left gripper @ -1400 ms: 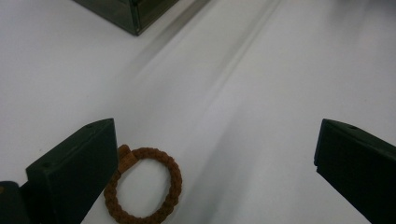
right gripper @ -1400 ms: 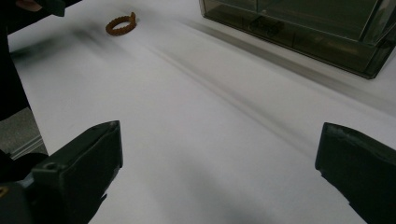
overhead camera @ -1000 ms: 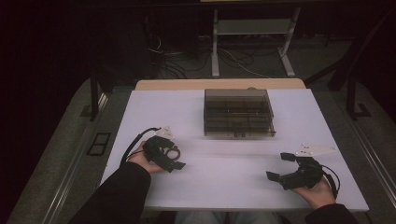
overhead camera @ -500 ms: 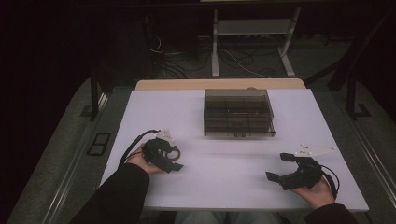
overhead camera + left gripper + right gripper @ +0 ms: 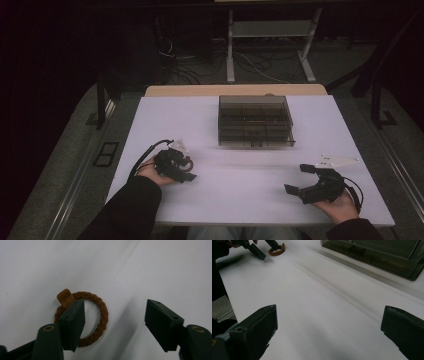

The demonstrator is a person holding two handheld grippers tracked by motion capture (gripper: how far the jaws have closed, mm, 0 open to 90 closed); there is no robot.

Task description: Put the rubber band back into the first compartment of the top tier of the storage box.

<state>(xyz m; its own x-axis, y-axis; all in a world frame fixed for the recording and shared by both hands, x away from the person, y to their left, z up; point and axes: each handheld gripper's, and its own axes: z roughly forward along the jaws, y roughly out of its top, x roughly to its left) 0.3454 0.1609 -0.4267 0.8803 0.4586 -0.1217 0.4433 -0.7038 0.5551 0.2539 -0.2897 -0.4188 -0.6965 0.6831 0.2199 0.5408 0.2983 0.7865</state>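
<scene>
The left tool [image 5: 115, 325], jaws just closing yet still apart, straddles a brown hair tie [image 5: 100, 315]; the right tool [image 5: 329, 335] gapes empty.

The right gripper [image 5: 329, 332] hangs over the bare white table [image 5: 317, 302], its two black jaws wide apart with nothing between them; at top right stands a smoky clear compartment box [image 5: 384, 255]; far off at top left — beside the other gripper [image 5: 262, 248] — lies a brown braided ring [image 5: 277, 251].
</scene>
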